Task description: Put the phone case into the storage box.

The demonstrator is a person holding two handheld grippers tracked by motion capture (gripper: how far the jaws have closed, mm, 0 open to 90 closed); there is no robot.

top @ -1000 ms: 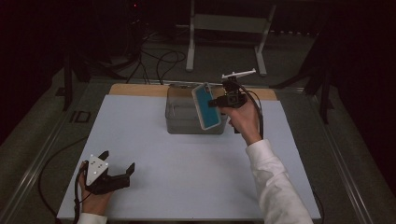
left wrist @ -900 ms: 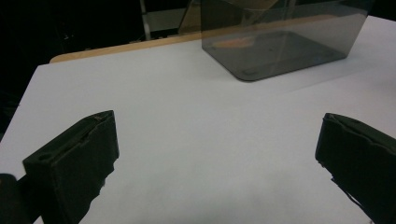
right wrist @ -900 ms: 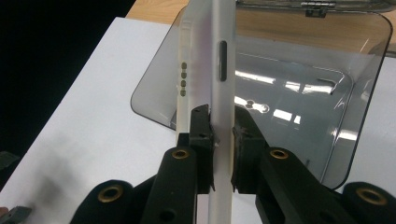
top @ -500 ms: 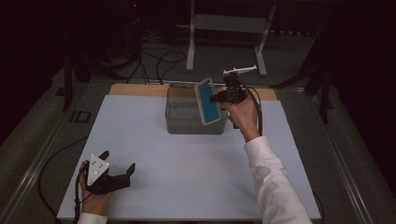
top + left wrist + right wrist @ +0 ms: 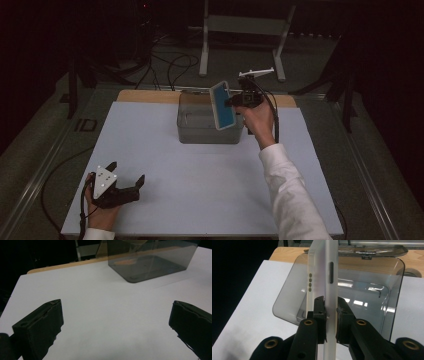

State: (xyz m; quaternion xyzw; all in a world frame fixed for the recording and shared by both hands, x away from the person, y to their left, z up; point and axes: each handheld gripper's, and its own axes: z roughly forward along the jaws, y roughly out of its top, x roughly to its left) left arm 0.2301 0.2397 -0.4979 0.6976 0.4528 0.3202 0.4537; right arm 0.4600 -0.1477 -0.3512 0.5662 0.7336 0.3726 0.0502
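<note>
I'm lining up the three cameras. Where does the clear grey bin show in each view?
High view: clear grey bin at centre, far part of the white mat.
Left gripper view: top right, beyond the open jaws.
Right gripper view: centre, behind the phone case pinched upright in the jaws.
Shared landmark: wooden board behind the bin.

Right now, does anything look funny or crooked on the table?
Nothing is spilled or broken. The one odd thing is the blue tablet: it hangs tilted above the clear box, pinched at one edge by the right tongs. The left tongs rest open on the white mat.
</note>
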